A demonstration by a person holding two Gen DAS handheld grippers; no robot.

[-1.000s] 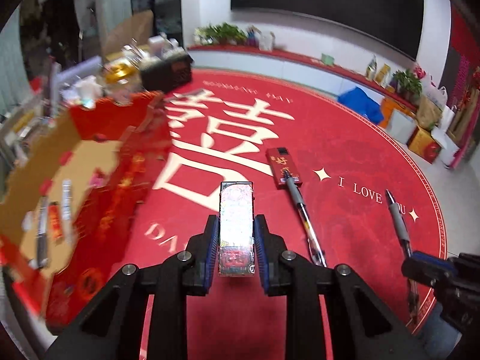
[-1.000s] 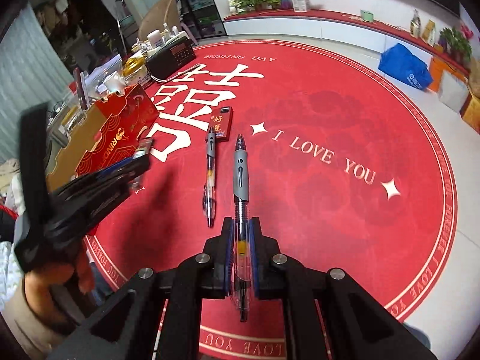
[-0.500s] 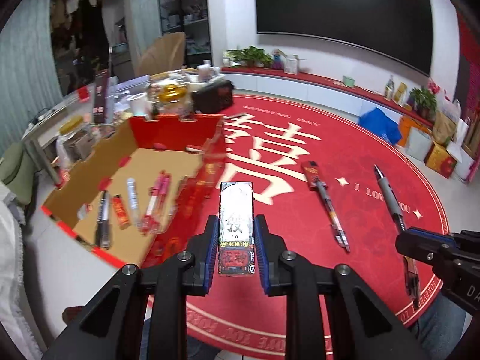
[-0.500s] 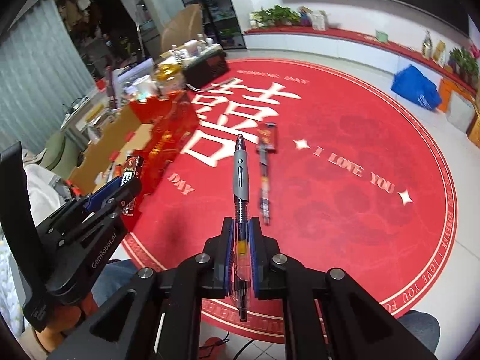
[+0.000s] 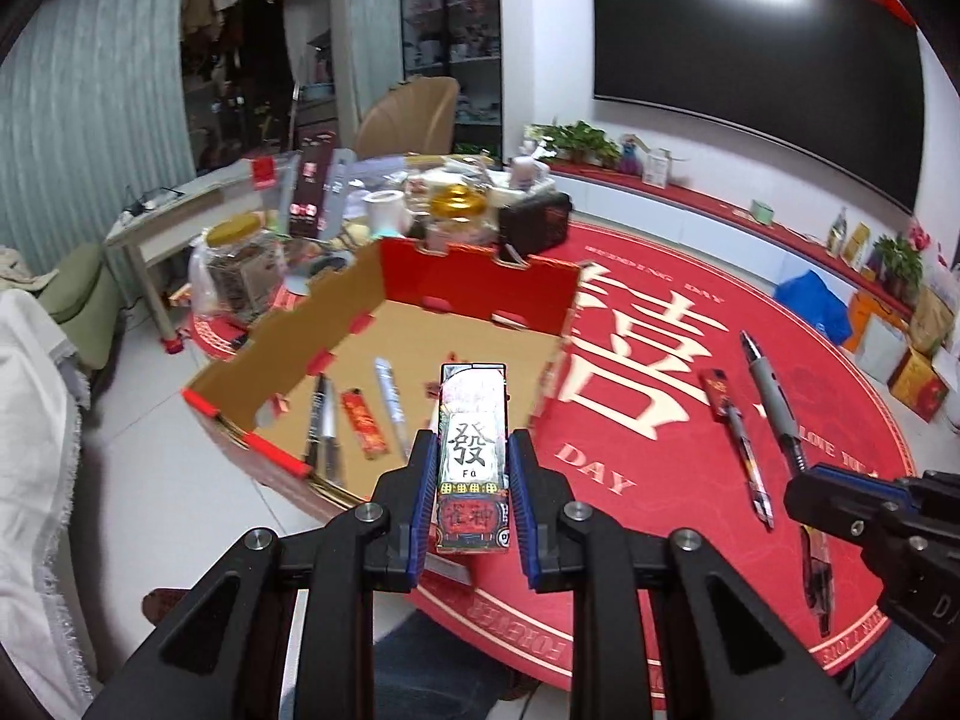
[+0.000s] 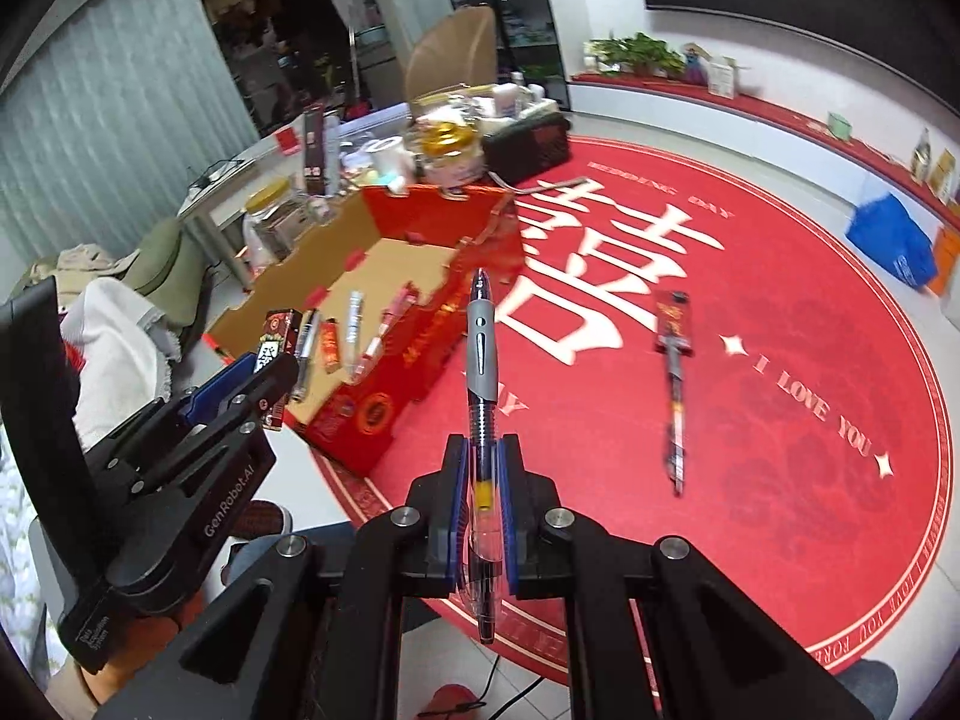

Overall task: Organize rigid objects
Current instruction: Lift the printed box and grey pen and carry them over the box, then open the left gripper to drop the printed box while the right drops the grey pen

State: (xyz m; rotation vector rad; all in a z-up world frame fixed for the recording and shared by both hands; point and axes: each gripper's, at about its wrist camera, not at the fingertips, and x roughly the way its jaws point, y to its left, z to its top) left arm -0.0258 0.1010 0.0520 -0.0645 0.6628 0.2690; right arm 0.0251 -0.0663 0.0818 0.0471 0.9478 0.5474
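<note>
My left gripper [image 5: 473,468] is shut on a small upright lighter [image 5: 473,438] printed with a black character. It hangs over the near right corner of the open cardboard box [image 5: 480,282], which has red outer walls. Several pens and a red lighter [image 5: 365,423] lie inside the box. My right gripper [image 6: 483,480] is shut on a grey-gripped pen [image 6: 480,348] that points toward the box [image 6: 384,402]. In the right wrist view the left gripper [image 6: 258,369] shows at the left. On the round red rug lie another pen [image 6: 675,414] and a red lighter [image 6: 672,315].
Behind the box stands a cluttered table [image 5: 180,198] with jars, cups and cartons, and a tan chair [image 5: 414,114]. White cloth [image 5: 30,450] is at the left edge. A person's legs [image 5: 432,660] are below the grippers. A blue bag [image 5: 816,306] sits past the rug.
Both grippers rose and swung left from over the rug toward the box, each keeping its grip. The box's inside now fills the middle of the left wrist view.
</note>
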